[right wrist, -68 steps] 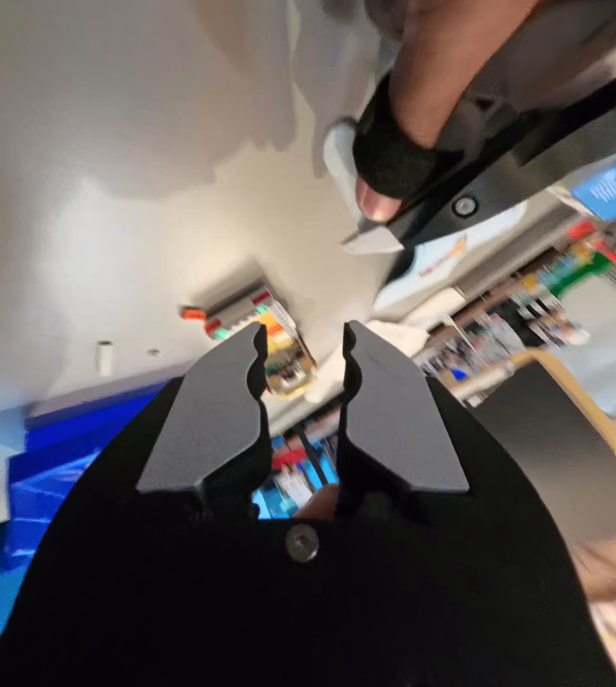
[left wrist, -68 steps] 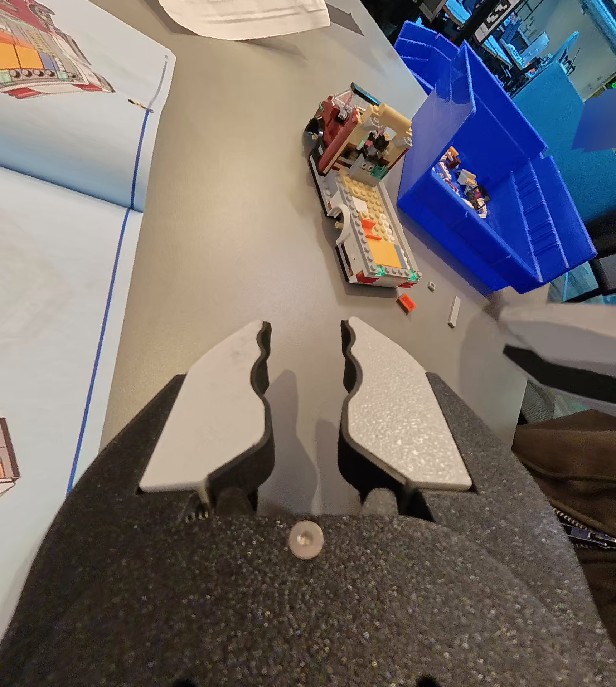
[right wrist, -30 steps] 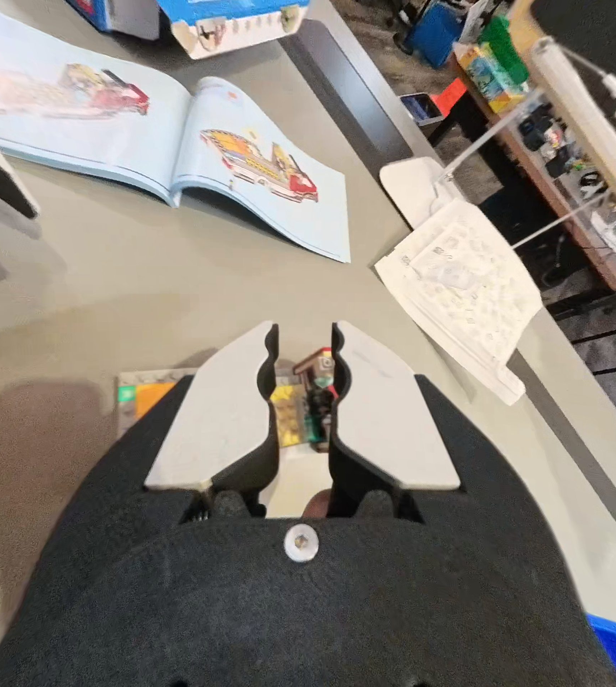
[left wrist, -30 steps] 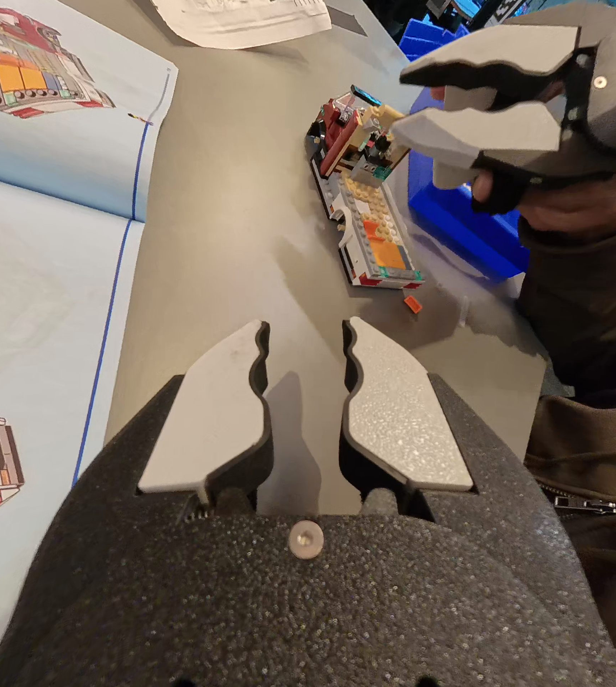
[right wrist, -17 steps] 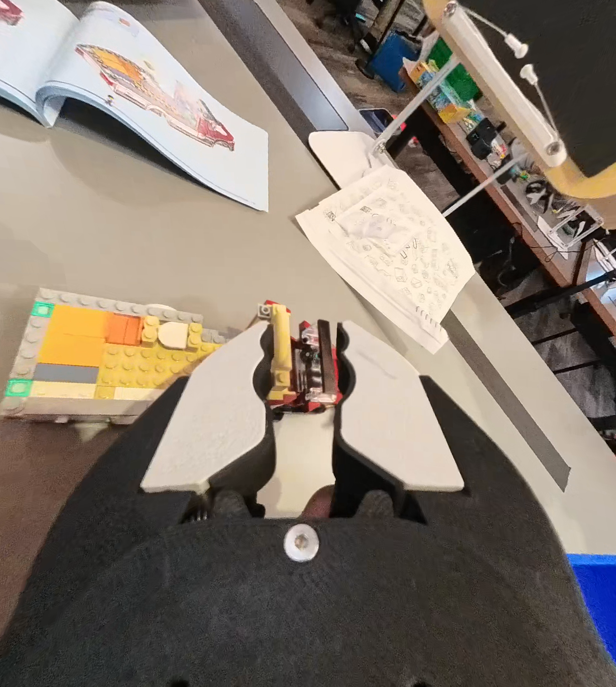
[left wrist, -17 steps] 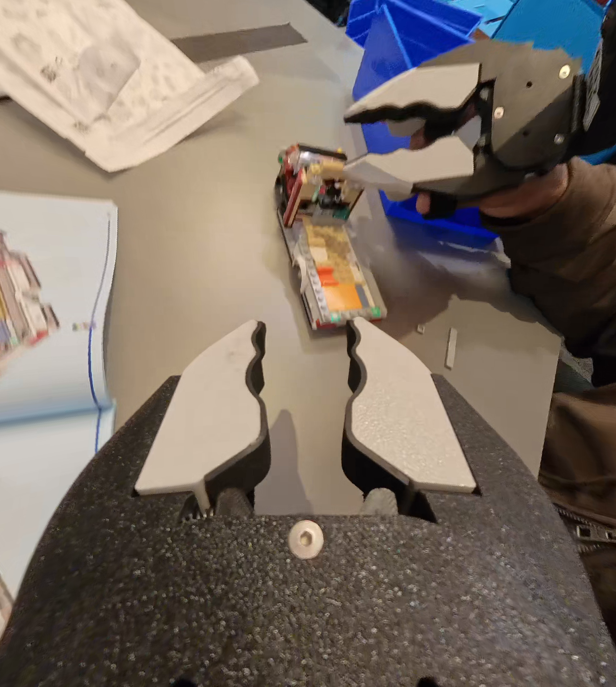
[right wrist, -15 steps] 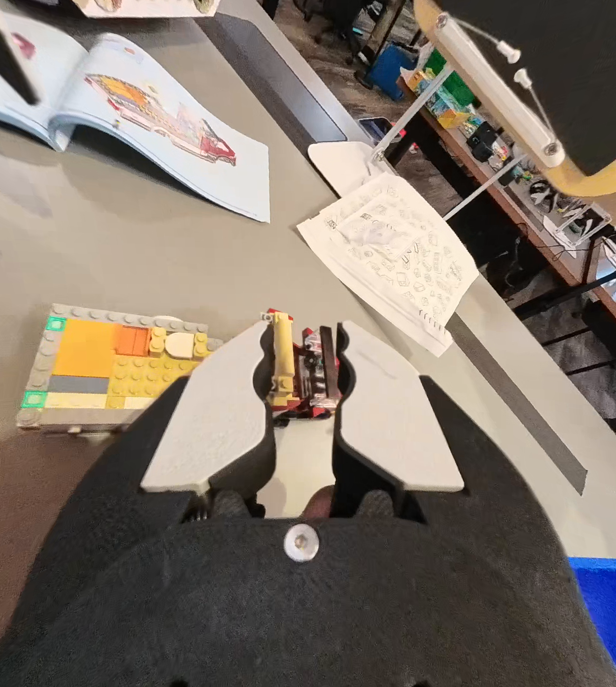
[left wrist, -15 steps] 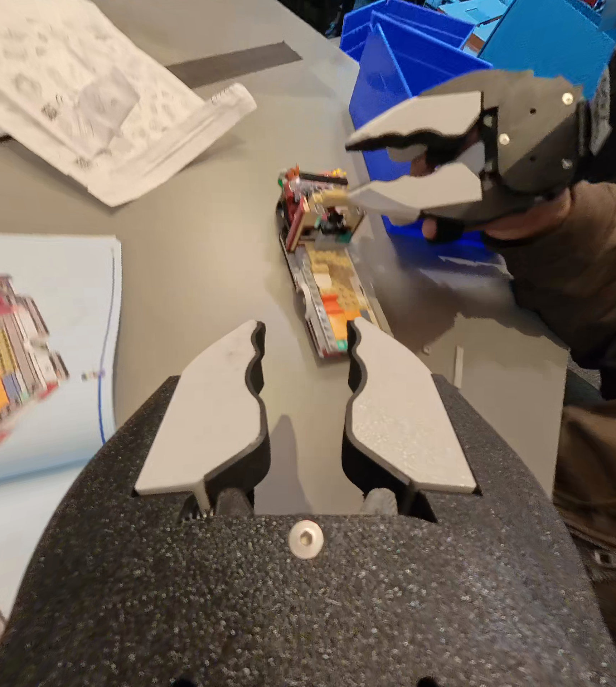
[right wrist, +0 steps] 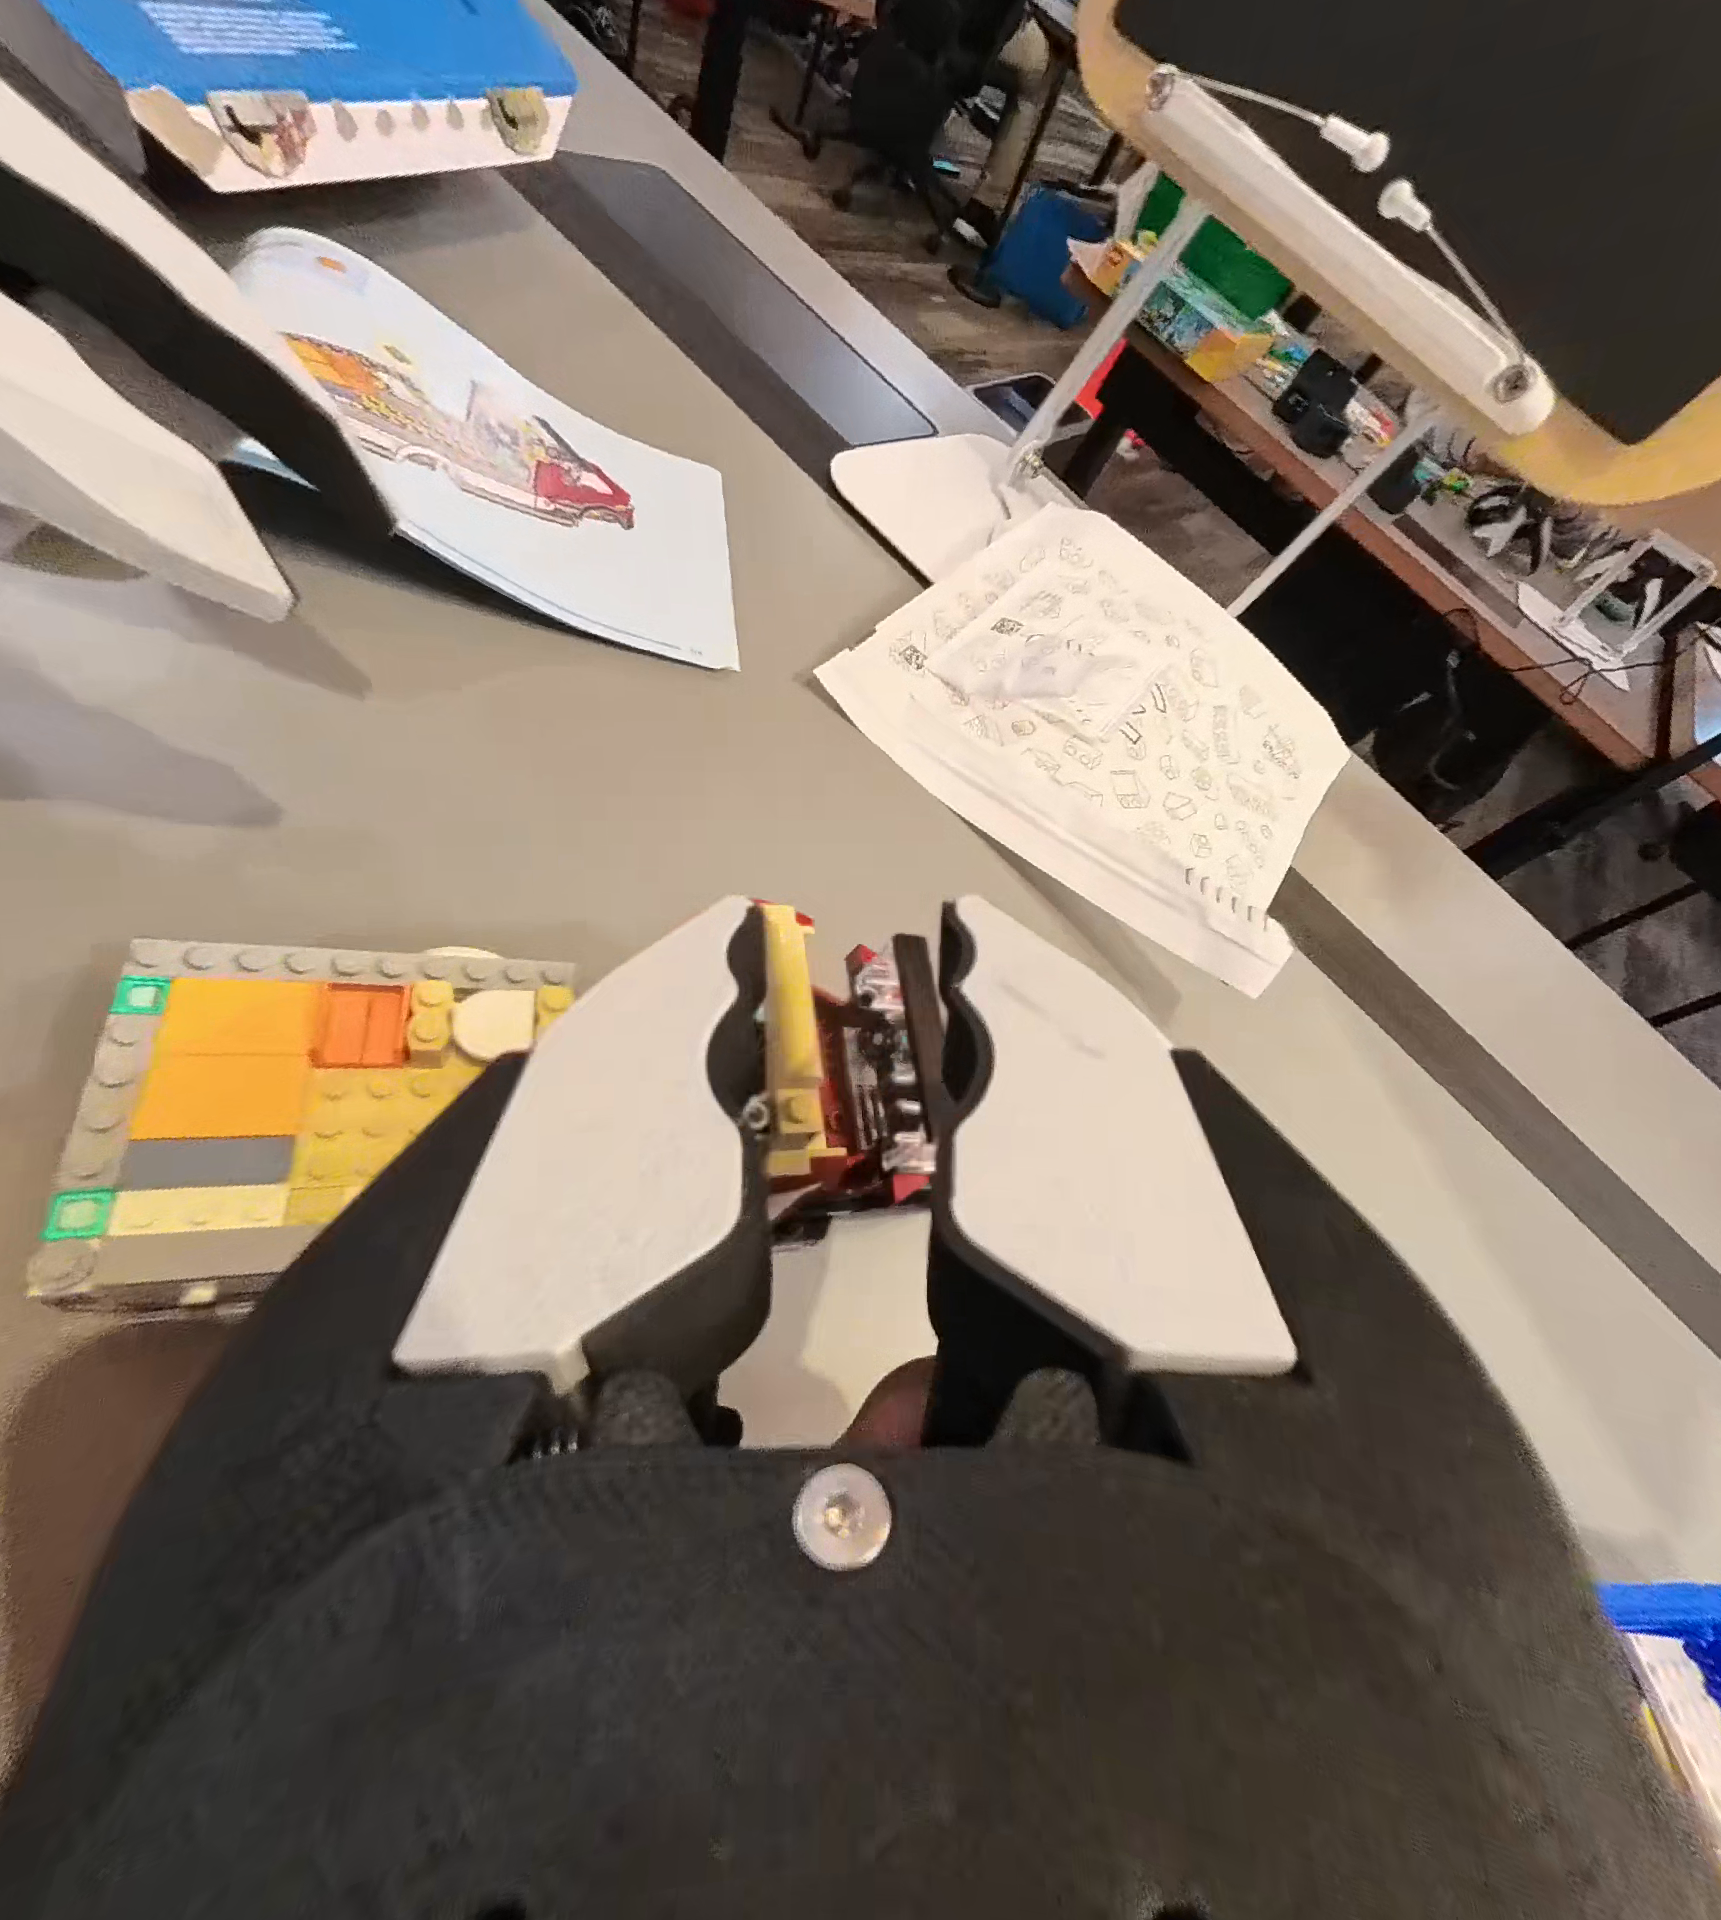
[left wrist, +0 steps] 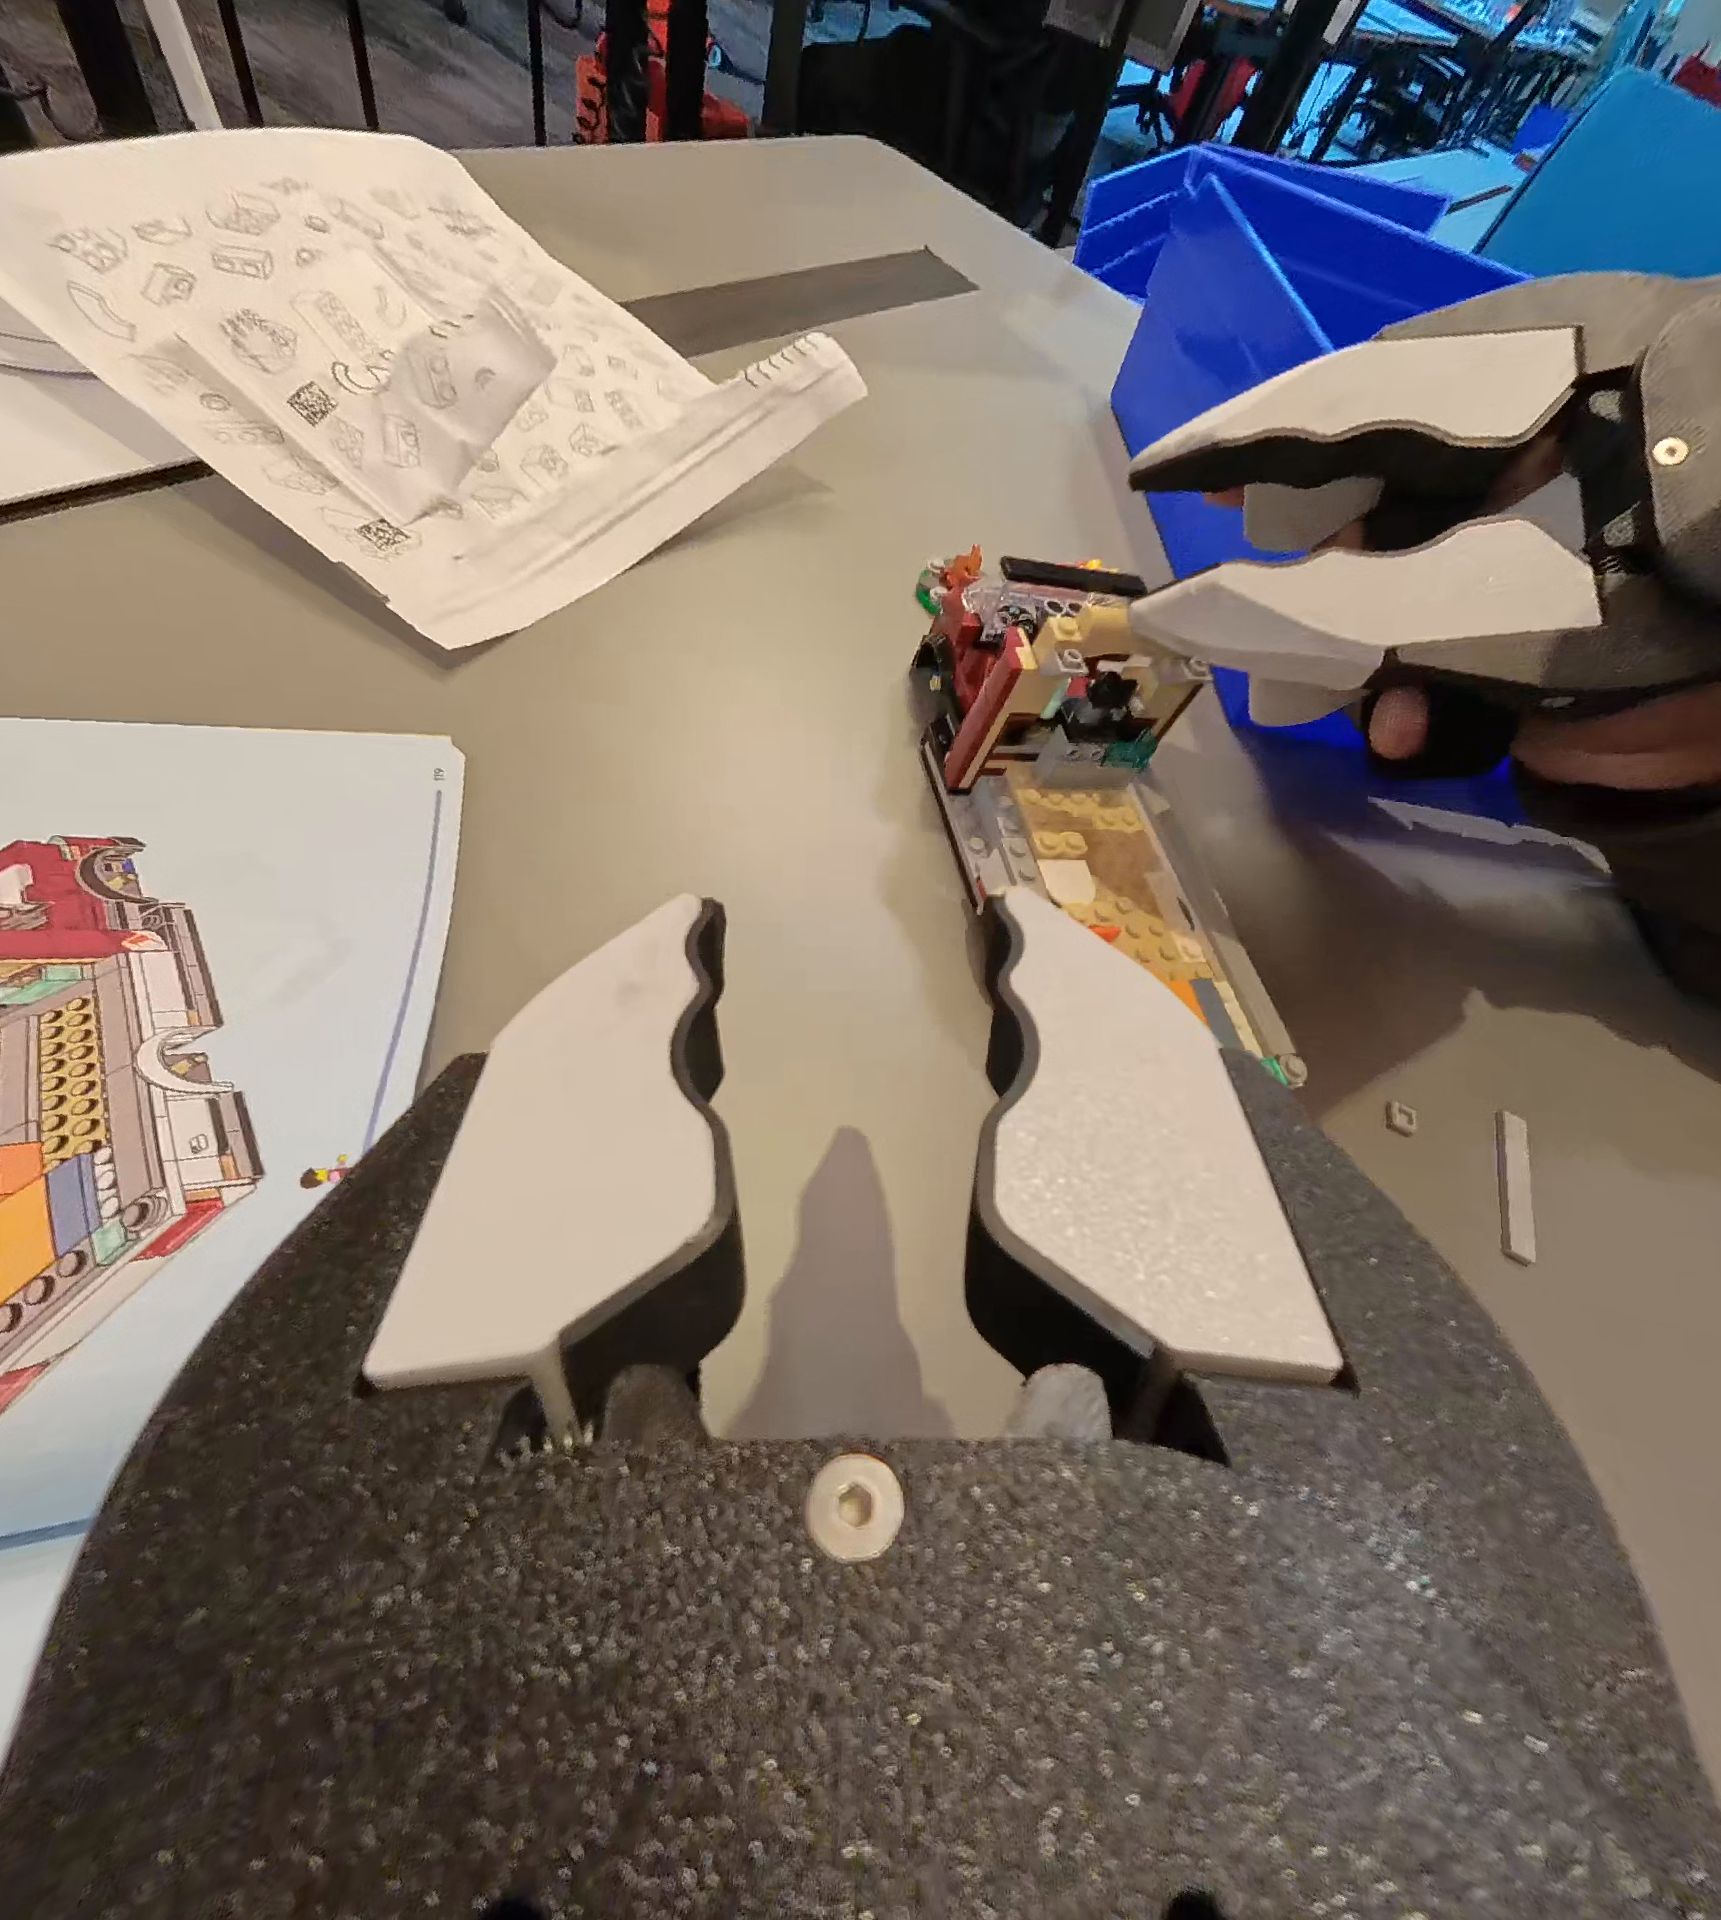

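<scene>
The left gripper [left wrist: 851, 920] hangs with jaws apart on nothing, just beside the flat end of the brick model [left wrist: 1074, 790] on the grey table [left wrist: 752, 727]. In the right wrist view, the right gripper [right wrist: 845, 920] straddles the model's tall end; whether its pads press there I cannot tell.

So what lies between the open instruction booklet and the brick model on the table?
Only bare grey table between the instruction booklet and the brick model, seen in the left wrist view; the left gripper hangs open over that stretch.
</scene>
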{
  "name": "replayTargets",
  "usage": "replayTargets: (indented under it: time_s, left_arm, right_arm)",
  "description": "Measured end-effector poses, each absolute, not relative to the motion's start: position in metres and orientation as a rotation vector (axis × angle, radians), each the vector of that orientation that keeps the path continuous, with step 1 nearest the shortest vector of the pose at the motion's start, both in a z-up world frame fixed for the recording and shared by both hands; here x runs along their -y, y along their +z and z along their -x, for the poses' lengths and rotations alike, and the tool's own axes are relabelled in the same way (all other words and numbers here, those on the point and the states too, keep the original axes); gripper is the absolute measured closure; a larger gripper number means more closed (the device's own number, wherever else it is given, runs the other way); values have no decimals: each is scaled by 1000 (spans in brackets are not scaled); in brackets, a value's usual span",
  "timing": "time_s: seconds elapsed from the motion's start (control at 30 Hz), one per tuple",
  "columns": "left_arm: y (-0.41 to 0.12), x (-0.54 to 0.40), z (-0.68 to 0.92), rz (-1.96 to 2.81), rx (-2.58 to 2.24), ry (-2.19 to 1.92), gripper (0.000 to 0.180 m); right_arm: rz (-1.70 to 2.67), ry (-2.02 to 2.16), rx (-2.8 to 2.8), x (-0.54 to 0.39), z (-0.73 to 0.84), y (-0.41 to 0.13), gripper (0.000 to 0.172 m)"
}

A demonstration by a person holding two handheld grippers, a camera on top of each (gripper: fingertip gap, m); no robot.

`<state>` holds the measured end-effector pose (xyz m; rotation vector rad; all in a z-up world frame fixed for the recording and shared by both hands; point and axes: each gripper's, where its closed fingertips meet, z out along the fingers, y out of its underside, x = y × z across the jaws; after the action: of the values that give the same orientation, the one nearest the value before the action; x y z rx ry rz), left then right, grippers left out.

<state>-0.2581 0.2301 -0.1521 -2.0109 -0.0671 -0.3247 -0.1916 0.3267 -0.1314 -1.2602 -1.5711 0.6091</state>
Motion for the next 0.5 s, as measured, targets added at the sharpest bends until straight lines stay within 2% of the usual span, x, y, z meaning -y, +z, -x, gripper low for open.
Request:
replayTargets:
  time_s: [0.5]
  left_arm:
    - [-155,-230,263,2017,51,-273,131]
  right_arm:
    - [1325,456,1457,-368,184,-132,140]
